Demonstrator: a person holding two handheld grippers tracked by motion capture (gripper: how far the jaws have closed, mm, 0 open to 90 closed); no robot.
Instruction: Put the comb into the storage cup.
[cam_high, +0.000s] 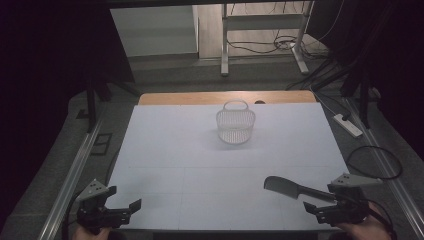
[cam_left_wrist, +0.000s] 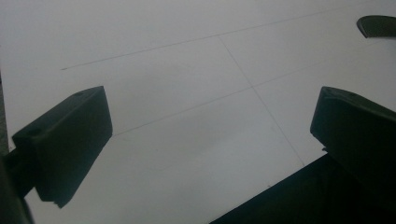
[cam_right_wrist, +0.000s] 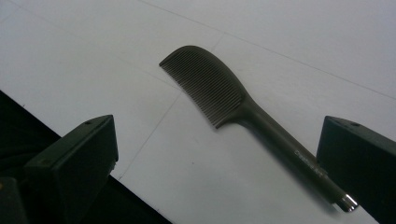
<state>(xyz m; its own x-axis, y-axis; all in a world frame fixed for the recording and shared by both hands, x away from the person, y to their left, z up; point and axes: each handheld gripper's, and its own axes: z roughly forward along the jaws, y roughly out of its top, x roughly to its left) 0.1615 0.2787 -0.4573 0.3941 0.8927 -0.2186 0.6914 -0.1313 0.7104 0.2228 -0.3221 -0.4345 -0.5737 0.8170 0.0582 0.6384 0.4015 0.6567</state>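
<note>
The surface is white, ruled with thin grey lines, with a tan wooden strip along its far edge. The comb is dark grey-brown with a silver tip. The mesh basket is white. Both tongs are black.

Pretty sure this is a lab or studio recording setup, not anyone's home. The table is covered in a plain white sheet, black curtains hang on the left and right, metal rails run along both sides, and on the far floor there's a tangle of cables, a power strip and a metal desk frame.
</note>
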